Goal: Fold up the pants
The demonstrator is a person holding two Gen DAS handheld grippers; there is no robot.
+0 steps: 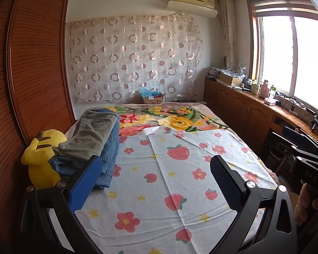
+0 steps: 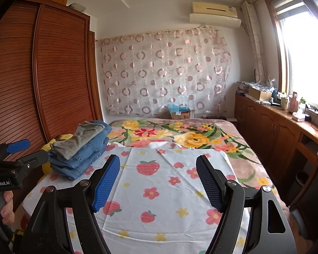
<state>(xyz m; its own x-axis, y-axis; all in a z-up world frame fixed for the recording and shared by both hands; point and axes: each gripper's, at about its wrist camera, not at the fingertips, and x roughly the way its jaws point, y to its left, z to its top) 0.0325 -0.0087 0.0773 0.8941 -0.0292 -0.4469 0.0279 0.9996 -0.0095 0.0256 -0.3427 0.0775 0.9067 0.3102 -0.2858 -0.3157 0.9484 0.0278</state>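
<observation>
A stack of folded pants lies at the bed's left side: olive-grey pants (image 1: 91, 135) (image 2: 82, 137) on top of blue jeans (image 1: 110, 154) (image 2: 84, 156). My left gripper (image 1: 155, 163) is open and empty, held above the white strawberry-print cloth (image 1: 169, 180) to the right of the stack. My right gripper (image 2: 158, 162) is open and empty above the same cloth (image 2: 159, 190). The left gripper's body also shows at the left edge of the right wrist view (image 2: 25, 150). The right gripper's body shows at the right edge of the left wrist view (image 1: 303, 148).
A yellow plush toy (image 1: 42, 158) sits against the stack's left side. A floral blanket (image 1: 180, 120) covers the far half of the bed. A wooden slatted wardrobe (image 1: 31, 74) stands on the left. Low wooden cabinets (image 1: 243, 105) with clutter run under the window on the right.
</observation>
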